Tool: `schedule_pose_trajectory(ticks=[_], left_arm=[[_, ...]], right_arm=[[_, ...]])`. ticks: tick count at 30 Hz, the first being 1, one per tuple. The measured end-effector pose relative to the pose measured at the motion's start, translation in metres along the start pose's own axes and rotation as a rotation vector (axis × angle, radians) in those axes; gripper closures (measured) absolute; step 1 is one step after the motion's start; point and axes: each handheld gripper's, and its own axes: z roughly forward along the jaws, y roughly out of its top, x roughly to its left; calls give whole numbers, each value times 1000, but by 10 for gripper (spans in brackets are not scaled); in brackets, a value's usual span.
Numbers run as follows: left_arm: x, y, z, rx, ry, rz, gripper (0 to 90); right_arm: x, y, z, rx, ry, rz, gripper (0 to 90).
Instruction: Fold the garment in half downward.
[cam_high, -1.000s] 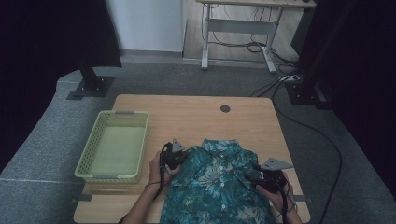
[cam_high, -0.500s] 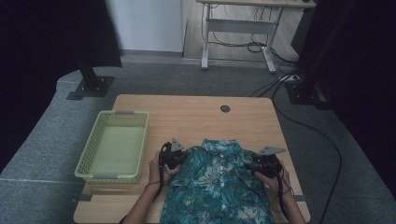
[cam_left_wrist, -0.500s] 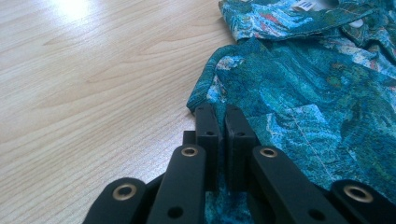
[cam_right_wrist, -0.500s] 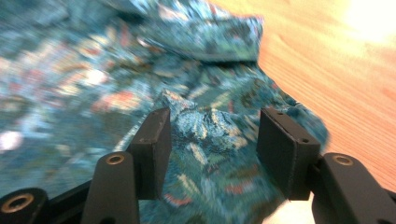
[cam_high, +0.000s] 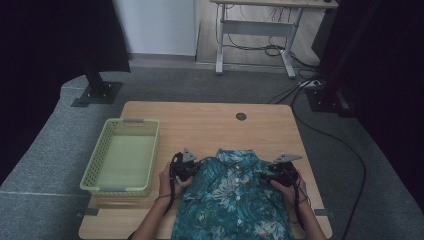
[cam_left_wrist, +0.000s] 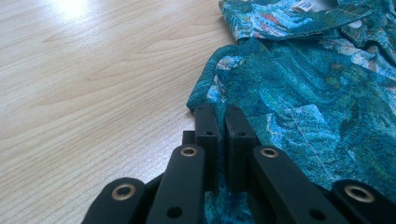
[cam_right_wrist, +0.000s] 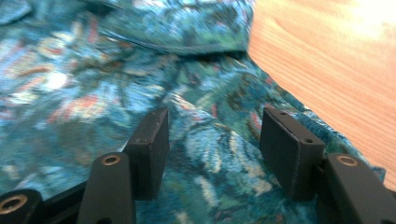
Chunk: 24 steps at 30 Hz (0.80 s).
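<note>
The teal patterned shirt (cam_high: 232, 200) lies flat on the near half of the wooden table (cam_high: 210, 125), collar away from me. My left gripper (cam_left_wrist: 218, 122) has its jaws pinched nearly together on the shirt's left shoulder edge — fabric caught between them. My right gripper (cam_right_wrist: 212, 135) sits jaws wide apart over the right shoulder, holding nothing. A green basket (cam_high: 95, 172) stands just left.

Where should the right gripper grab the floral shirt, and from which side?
Judging by how it lies, grip the floral shirt at its right shoulder edge, coming in low from the table's right side. The shirt lies flat, and only that raised hem fold offers something to pinch. The right gripper already stands open over that fold; the left gripper is shut on the opposite shoulder edge.
</note>
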Motion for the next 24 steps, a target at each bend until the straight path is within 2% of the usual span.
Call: schedule_pose_trajectory(ticks=[5, 11, 15, 20, 22, 24], left_arm=[[0, 0, 0, 0, -2, -3, 862], [0, 0, 0, 2, -3, -2, 862], [1, 0, 0, 3, -4, -4, 863], [1, 0, 0, 1, -5, -5, 862], [1, 0, 0, 0, -5, -6, 863], [1, 0, 0, 0, -6, -7, 862]], right_arm=[[4, 8, -22, -53, 1, -29, 420], [-6, 10, -37, -38, -28, -31, 419], [-16, 7, -38, -29, -31, -7, 412], [-27, 2, -32, 0, -30, 25, 398], [-31, 0, -29, 11, -47, 36, 394], [-35, -1, -31, -1, -42, 57, 393]])
